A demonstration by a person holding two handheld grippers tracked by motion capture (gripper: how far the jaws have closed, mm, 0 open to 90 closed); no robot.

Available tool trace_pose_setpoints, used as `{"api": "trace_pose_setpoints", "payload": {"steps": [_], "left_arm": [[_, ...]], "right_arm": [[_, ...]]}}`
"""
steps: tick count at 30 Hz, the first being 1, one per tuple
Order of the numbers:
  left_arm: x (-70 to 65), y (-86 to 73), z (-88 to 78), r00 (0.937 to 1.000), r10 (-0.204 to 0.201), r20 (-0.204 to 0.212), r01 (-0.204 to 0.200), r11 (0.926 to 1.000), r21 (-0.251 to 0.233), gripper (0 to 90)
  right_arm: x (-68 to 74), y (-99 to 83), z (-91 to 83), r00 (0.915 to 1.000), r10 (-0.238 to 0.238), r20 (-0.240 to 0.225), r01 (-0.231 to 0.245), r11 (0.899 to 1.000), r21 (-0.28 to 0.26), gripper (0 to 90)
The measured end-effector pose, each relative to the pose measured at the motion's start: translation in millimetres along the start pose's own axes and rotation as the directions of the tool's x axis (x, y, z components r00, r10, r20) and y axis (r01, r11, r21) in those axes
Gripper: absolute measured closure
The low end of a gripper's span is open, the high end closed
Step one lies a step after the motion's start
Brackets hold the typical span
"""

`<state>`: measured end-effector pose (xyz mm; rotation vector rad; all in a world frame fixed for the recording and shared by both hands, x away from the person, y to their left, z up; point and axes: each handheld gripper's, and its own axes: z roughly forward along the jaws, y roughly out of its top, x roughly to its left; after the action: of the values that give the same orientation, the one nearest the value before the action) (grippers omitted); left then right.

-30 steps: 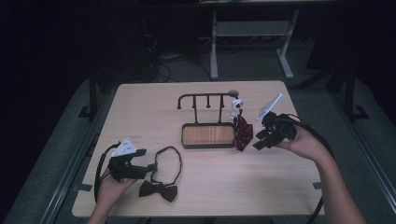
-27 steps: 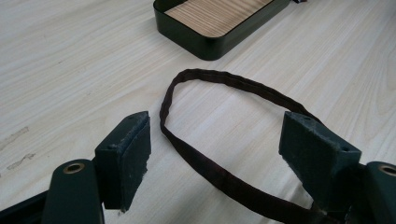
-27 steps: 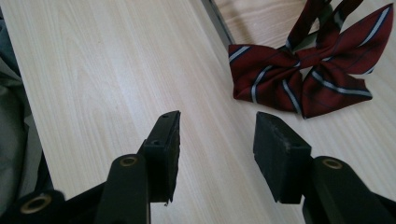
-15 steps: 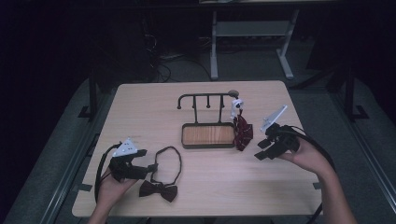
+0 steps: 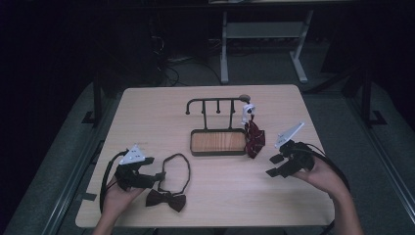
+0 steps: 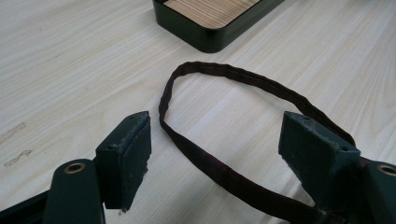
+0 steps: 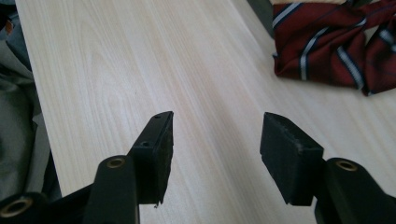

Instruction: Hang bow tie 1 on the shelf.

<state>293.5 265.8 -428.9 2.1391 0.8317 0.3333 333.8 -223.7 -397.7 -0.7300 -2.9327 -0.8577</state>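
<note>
A dark bow tie (image 5: 166, 199) lies near the table's front left, and its strap loop (image 5: 176, 166) reaches toward the rack. My left gripper (image 5: 159, 176) rests open beside it. In the left gripper view the strap (image 6: 224, 74) runs between the open left gripper's (image 6: 217, 135) spread jaws, and the pads do not press on it. A red striped bow tie (image 5: 254, 138) hangs from the right end of the black hook rack (image 5: 215, 102). My right gripper (image 5: 274, 165) is to its right, low over the table. The right gripper's (image 7: 217, 135) jaws have just been opening, with nothing between them. The red tie (image 7: 331, 46) lies ahead to the right.
The rack stands on a black tray with a wooden floor (image 5: 218, 142) at the table's middle; its corner (image 6: 210, 18) lies just beyond the strap. A metal frame (image 5: 264, 34) stands on the dark floor behind the table.
My right gripper has drawn back from the red tie, down toward the table's front, and its jaws stand wider. The left gripper and the dark bow tie have not moved.
</note>
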Motion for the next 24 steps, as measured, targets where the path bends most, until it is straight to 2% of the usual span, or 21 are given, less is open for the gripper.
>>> {"api": "trace_pose_setpoints", "payload": {"steps": [5,7,9,13,15,24], "left_arm": [[1.0,-0.6,0.5,1.0000,0.004,-0.002,-0.004,1.0000,0.003,25.4],[1.4,-0.5,0.6,0.9999,0.012,-0.003,-0.012,0.9999,0.009,25.7],[1.7,-0.2,1.8,0.9999,0.013,-0.004,-0.013,0.9998,0.017,25.7],[2.1,-0.6,1.8,0.9997,0.025,-0.005,-0.025,0.9993,0.029,25.8],[1.5,-0.7,2.0,0.9998,0.021,-0.006,-0.021,0.9995,0.024,25.7],[0.8,-0.1,1.0,0.9995,0.030,-0.003,-0.030,0.9992,0.026,28.3]], "right_arm": [[1.6,-8.4,3.9,0.9995,0.030,0.010,-0.030,1.000,0.003,41.5],[1.4,-11.6,4.5,0.9994,0.035,0.000,-0.035,0.999,-0.003,41.3],[1.7,-15.4,4.0,0.9990,0.044,0.012,-0.044,0.999,0.020,40.4],[0.0,-26.2,4.4,0.9976,0.068,0.008,-0.068,0.998,0.001,40.0],[0.8,-30.8,7.5,0.9967,0.081,0.009,-0.081,0.997,0.011,39.3],[6.9,-37.9,10.7,0.9956,0.091,0.023,-0.090,0.996,-0.015,38.2]]}}
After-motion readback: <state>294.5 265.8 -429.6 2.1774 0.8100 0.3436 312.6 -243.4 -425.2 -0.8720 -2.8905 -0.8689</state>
